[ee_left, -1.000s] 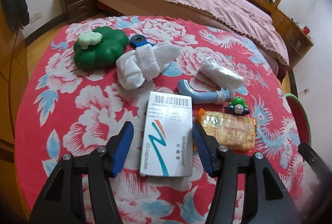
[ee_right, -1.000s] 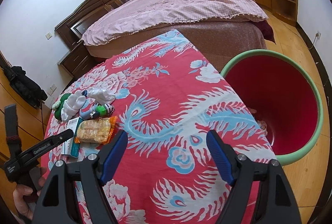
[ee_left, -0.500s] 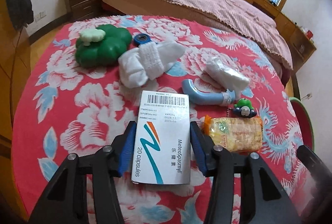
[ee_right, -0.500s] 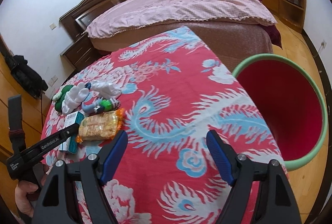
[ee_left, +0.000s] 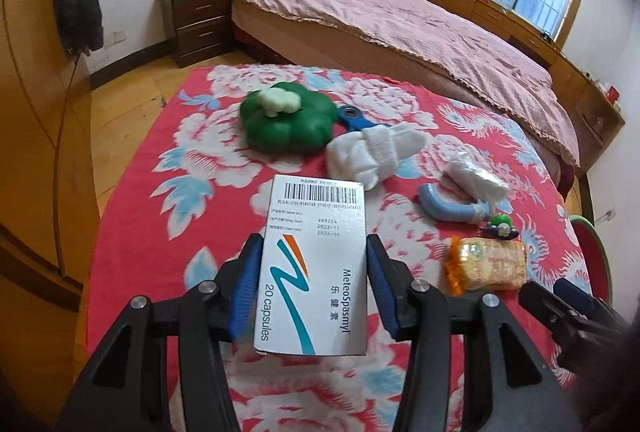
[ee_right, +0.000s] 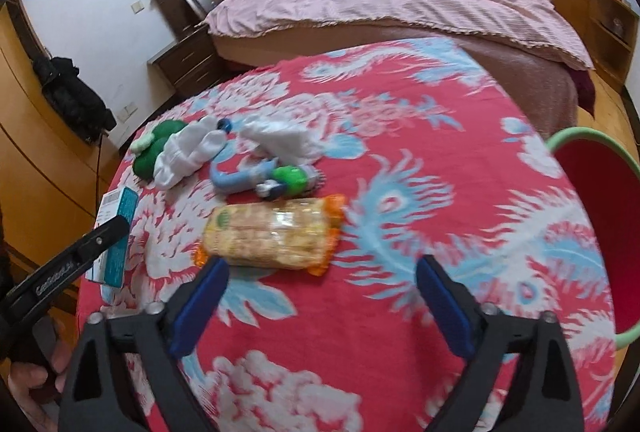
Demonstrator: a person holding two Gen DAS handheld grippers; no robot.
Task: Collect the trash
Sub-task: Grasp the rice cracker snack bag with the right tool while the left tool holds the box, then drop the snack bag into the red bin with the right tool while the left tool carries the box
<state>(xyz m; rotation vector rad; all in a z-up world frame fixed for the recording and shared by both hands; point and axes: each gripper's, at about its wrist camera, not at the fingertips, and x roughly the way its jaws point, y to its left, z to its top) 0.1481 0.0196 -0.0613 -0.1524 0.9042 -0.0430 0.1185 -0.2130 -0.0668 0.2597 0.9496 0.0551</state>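
Observation:
My left gripper (ee_left: 312,272) is shut on a white medicine box (ee_left: 316,264) marked "20 capsules" and holds it lifted above the red flowered table (ee_left: 152,224). The box also shows in the right wrist view (ee_right: 116,232), held at the table's left edge. My right gripper (ee_right: 320,296) is open and empty, just in front of an orange cracker packet (ee_right: 272,232). The packet also lies right of the box in the left wrist view (ee_left: 488,268). A red bin with a green rim (ee_right: 592,199) stands off the table's right edge.
On the table lie a green clover-shaped toy (ee_left: 288,119), rolled white socks (ee_left: 372,151), a crumpled white wrapper (ee_left: 476,179), a blue curved tube (ee_left: 448,203), a small green figure (ee_left: 500,224) and a blue spinner (ee_left: 352,115). A bed (ee_left: 400,27) stands behind.
My left gripper has closed on the medicine box and lifted it off the table. My right gripper has swung left and nearer to the cracker packet, away from the bin.

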